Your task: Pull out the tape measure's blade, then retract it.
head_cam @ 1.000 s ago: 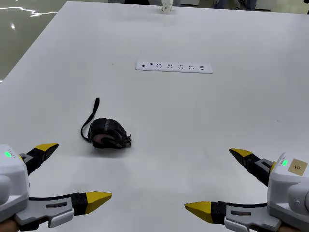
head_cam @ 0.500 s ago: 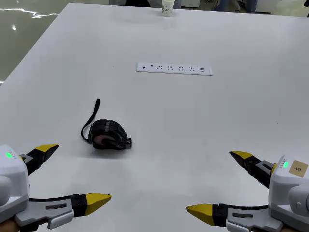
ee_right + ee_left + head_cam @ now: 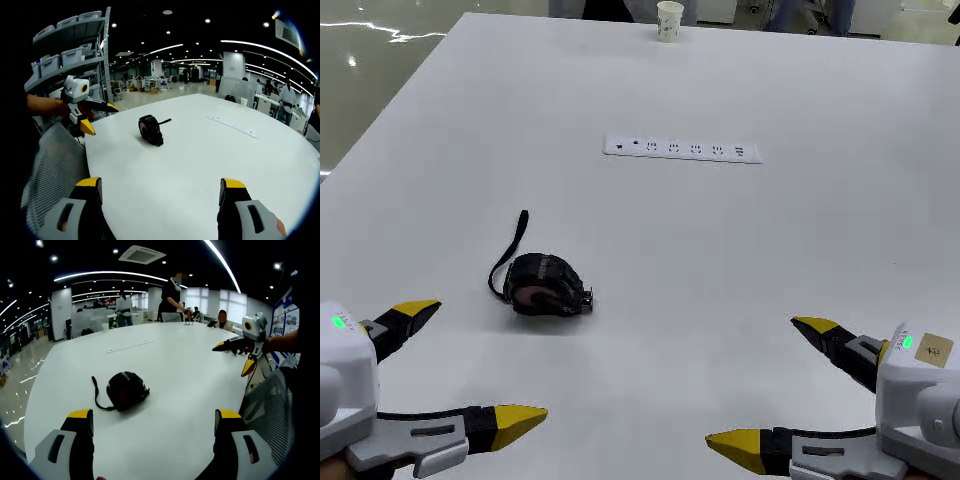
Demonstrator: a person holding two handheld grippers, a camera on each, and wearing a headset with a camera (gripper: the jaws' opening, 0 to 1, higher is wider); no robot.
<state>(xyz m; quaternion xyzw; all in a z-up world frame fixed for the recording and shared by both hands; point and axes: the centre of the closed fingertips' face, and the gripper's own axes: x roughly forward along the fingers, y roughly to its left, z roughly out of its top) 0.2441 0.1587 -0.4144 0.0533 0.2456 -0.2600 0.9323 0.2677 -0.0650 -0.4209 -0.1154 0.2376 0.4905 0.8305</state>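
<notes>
Tape measure (image 3: 548,285) sits closed near the worktop's (image 3: 720,250) left edge, so I hold the left hand-held gripper (image 3: 475,360) and right hand-held gripper (image 3: 762,382) wide open, empty, ready to reach.

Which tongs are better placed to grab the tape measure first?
Left, probably: the tape measure lies just ahead of the open left tongs, while the open right tongs sit farther across the table.

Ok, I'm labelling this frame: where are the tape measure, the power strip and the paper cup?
tape measure (image 3: 542,285), head view, middle of black case.
power strip (image 3: 682,149), head view, middle of top.
paper cup (image 3: 669,21), head view, side wall.
</notes>
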